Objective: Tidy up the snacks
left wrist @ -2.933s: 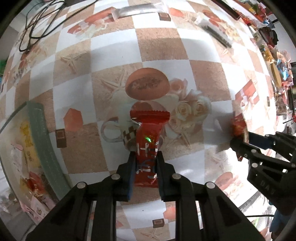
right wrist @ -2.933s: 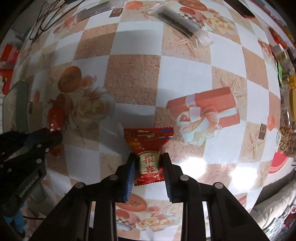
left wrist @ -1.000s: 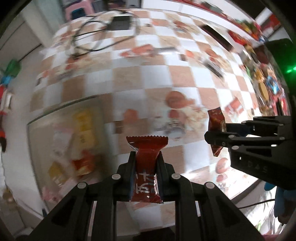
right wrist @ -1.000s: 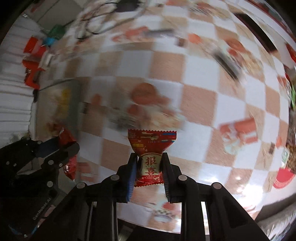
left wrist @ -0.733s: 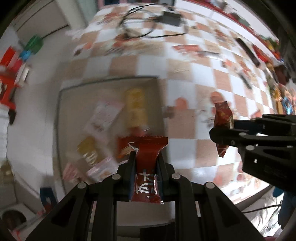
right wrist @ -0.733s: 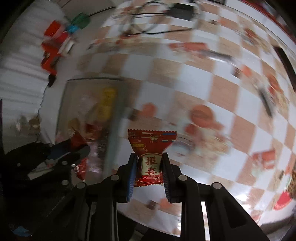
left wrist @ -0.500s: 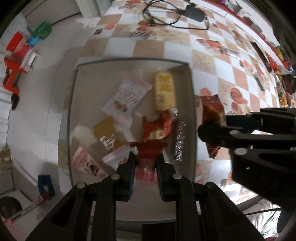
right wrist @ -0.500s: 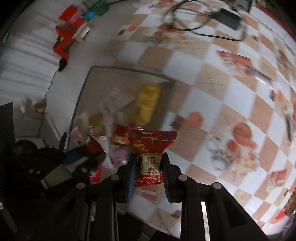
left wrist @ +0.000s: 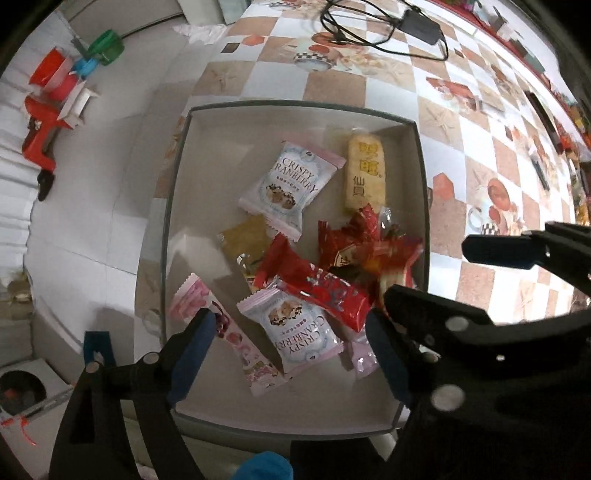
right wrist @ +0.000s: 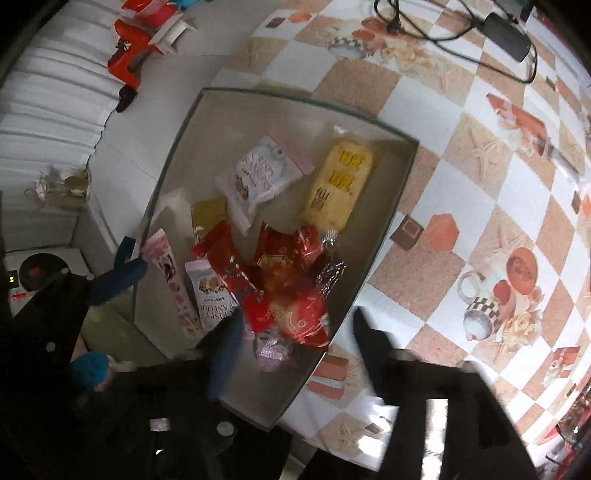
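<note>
A grey box (left wrist: 303, 107) sits at the table's left edge and holds several snack packets. A long red packet (left wrist: 317, 291) lies across a white Crispy Cranberry packet (left wrist: 295, 332). Another red packet (right wrist: 299, 317) lies at the box's near right wall. A yellow bar (left wrist: 365, 173) and a second Cranberry packet (left wrist: 291, 184) lie further back. My left gripper (left wrist: 291, 347) is open above the box's near end, empty. My right gripper (right wrist: 295, 332) is open and empty over the box's right wall (right wrist: 380, 236); it also shows in the left wrist view (left wrist: 436, 273).
The table has a checkered cloth (left wrist: 458, 155) with cups and starfish printed on it. A black cable and charger (left wrist: 417, 22) lie at the far side. Red and green plastic items (left wrist: 55, 85) sit on the floor beyond the table's left edge.
Both grippers swung left over the box and opened. The two red packets they held now lie in the box among the other snacks.
</note>
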Demonstrator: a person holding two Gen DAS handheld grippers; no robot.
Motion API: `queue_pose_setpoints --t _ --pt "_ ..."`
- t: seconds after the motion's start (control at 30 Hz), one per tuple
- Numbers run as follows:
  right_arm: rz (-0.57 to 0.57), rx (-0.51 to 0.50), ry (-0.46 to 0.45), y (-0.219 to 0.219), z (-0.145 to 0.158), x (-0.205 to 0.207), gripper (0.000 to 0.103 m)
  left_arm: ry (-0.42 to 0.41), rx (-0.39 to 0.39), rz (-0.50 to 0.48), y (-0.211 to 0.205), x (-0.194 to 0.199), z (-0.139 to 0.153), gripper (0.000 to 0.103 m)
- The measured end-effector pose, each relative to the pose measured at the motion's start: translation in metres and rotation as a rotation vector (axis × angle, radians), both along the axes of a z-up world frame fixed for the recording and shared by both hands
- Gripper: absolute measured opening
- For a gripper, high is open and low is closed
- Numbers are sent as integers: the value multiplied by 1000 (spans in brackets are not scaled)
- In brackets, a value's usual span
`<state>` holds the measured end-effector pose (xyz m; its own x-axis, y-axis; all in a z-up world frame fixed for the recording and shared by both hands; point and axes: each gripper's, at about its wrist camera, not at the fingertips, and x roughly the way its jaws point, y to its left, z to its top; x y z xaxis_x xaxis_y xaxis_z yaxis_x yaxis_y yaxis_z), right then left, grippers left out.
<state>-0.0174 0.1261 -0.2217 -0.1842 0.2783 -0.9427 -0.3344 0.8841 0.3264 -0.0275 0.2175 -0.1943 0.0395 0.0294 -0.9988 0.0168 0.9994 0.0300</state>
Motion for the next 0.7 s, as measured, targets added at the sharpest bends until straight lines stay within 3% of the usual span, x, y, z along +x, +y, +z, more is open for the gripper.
queue_pose_setpoints --t 0.1,0.13,0.17,0.23,0.7 --pt "7 -13 -9 1 6 -2 72 8 33 9 2 2 -1 86" --pt "7 -17 -12 0 7 -1 78 11 48 8 3 2 -1 86" --pt "7 -18 -16 -1 9 -1 92 9 49 9 4 2 -3 86" --pt "-2 -40 -32 -6 11 -1 102 10 46 7 6 3 -6 86" --pt "-28 -59 -31 -21 23 -1 102 13 61 -3 10 -5 -12 86"
